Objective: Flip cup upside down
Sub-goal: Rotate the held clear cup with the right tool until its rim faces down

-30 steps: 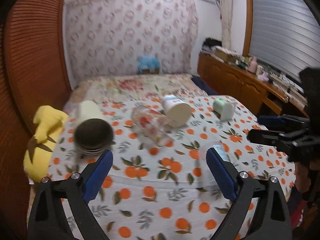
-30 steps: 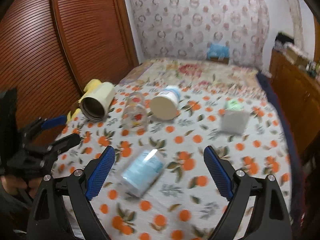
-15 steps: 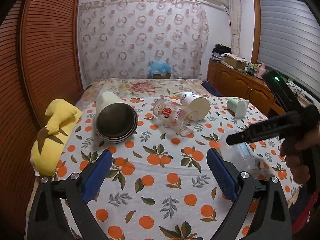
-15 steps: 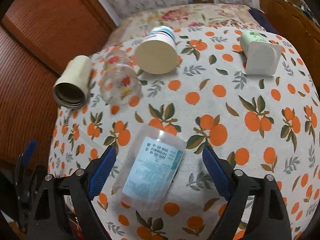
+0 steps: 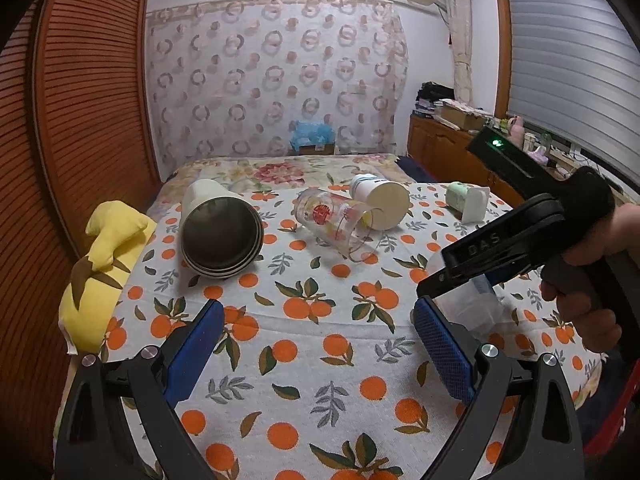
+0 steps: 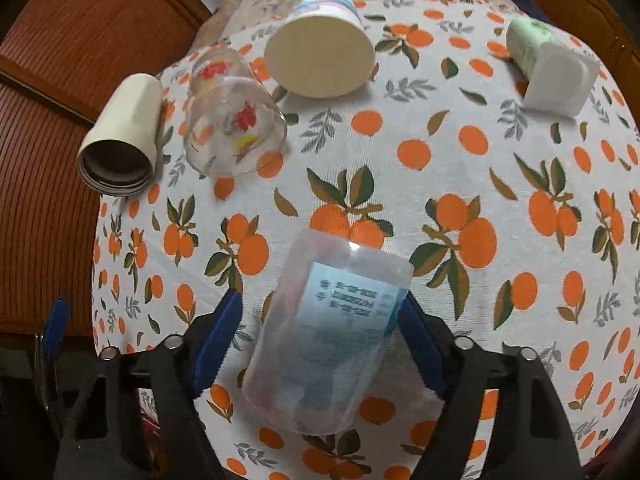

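An orange-print cloth carries five cups lying on their sides. The frosted plastic cup lies between the right gripper's spread pads, apparently untouched. Left gripper gapes, empty.

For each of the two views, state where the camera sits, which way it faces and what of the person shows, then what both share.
Left wrist: sits behind the open left tool, low, facing across the orange-print cloth toward the curtained wall; the right hand shows.
Right wrist: behind the right tool, looking steeply down at the frosted plastic cup lying between its fingers; contact unclear.
Shared: cream tumbler, glass cup.
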Action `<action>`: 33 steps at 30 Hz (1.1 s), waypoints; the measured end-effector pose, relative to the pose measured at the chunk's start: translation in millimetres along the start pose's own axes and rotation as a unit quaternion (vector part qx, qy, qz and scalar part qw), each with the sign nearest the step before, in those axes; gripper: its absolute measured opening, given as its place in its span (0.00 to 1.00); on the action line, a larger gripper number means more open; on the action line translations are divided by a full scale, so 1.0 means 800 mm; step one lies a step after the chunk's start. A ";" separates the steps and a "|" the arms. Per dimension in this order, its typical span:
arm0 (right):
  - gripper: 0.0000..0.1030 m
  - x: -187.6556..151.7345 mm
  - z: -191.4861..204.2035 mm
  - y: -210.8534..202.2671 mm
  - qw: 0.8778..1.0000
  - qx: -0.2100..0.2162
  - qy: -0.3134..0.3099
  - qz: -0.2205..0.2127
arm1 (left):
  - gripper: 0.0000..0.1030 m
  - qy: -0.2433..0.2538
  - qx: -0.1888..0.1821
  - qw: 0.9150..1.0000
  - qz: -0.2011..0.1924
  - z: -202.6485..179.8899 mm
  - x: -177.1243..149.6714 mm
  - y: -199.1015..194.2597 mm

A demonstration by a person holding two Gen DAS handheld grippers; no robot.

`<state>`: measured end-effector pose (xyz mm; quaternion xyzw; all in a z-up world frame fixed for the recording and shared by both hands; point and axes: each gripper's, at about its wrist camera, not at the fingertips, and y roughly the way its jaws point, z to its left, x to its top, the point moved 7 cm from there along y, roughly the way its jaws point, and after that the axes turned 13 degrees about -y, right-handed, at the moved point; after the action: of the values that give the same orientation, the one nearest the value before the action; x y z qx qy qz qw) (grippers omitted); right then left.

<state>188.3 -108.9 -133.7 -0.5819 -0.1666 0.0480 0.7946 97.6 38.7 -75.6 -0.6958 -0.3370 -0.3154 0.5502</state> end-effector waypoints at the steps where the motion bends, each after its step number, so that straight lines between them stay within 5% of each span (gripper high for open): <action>1: 0.71 0.001 0.000 0.000 1.000 -0.003 -0.003 -0.001 | 0.89 0.002 0.000 1.000 -0.001 -0.001 0.000 0.000; 8: 0.60 0.005 -0.003 -0.005 1.000 -0.012 -0.021 -0.017 | 0.89 0.005 -0.001 1.000 0.003 -0.001 -0.005 0.002; 12: 0.60 0.013 0.001 -0.019 0.997 -0.013 -0.051 -0.063 | 0.89 0.007 0.000 1.000 0.005 -0.002 -0.007 0.002; 22: 0.59 0.039 -0.006 -0.060 0.956 -0.041 -0.148 -0.250 | 0.89 0.006 0.003 1.000 0.011 -0.002 -0.011 0.008; 33: 0.60 0.057 -0.005 -0.047 0.936 -0.073 -0.183 -0.293 | 0.89 0.015 0.011 1.000 0.016 -0.003 -0.017 0.010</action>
<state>228.0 -112.1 -89.9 -0.5453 -0.4750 -0.0933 0.6843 96.1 33.1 -90.4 -0.6905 -0.3211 -0.3131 0.5675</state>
